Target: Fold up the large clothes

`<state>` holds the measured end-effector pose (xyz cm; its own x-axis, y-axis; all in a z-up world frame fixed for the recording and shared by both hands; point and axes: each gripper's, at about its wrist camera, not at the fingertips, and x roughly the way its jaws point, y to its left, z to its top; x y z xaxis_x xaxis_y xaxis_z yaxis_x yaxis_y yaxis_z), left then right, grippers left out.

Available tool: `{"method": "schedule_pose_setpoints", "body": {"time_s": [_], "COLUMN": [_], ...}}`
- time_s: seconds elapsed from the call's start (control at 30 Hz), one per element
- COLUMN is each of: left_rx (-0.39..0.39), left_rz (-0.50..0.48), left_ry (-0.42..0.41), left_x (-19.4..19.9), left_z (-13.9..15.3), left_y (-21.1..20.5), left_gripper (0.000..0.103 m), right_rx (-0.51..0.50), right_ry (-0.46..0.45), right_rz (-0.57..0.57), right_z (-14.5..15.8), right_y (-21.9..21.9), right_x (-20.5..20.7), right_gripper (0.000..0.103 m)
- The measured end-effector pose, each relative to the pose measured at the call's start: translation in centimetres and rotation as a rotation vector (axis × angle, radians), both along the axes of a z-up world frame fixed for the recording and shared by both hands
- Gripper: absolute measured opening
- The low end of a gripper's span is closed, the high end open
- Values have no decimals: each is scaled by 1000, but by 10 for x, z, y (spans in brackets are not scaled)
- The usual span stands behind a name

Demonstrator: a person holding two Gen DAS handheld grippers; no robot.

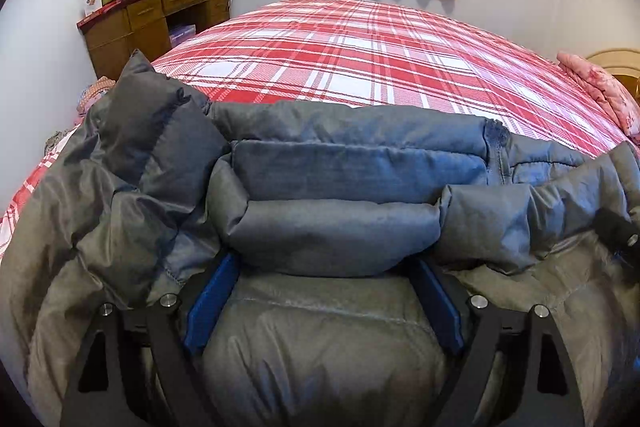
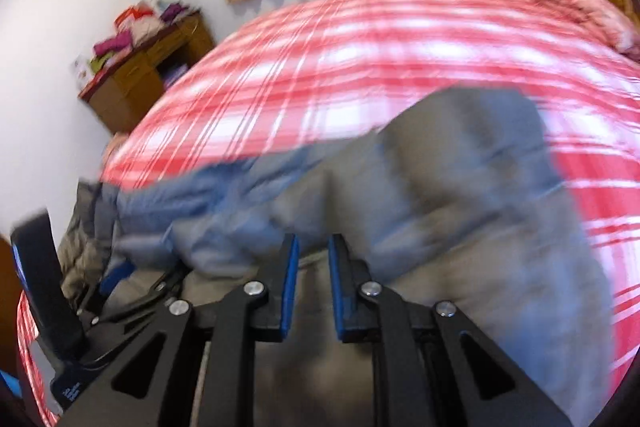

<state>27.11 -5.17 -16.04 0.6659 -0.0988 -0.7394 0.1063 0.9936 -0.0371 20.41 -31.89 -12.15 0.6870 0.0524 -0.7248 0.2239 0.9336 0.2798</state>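
Grey puffy jacket [image 1: 340, 187] bunched on bed [image 1: 360, 59]; left hand-held gripper [image 1: 326, 301] spread around a fold, right hand-held gripper [image 2: 313, 287] narrowly apart, w/ nothing pinched.

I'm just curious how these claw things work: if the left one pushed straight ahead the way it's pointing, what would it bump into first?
The grey puffer jacket. Its padded roll already bulges between the wide-open fingers of the left gripper, so it would press in almost at once. The plaid bed lies beyond.
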Motion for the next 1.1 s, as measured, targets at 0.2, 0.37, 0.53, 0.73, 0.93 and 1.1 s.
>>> {"method": "schedule_pose_setpoints", "body": {"time_s": [0.2,0.37,0.53,0.73,0.93,1.1], "left_rx": [-12,-22,-5,44,14,45], "left_rz": [-13,-89,-18,135,151,159], "left_ry": [1,73,-55,24,21,15], "left_x": [0,0,6,48,52,51], "left_z": [1,14,57,12,-3,-6], "left_y": [-2,1,48,84,79,79], "left_gripper": [87,87,87,88,91,91], "right_rx": [-74,-59,-25,-7,1,-71], "right_ry": [-5,8,-6,-15,-13,61], "right_rz": [-59,-65,-68,-67,-66,-62], "right_z": [-34,-38,-38,-40,-41,-24], "right_y": [-14,-21,-25,-29,-35,-24], "right_x": [-13,-11,-11,-15,-16,-12], "right_gripper": [0,0,0,0,0,3]}}
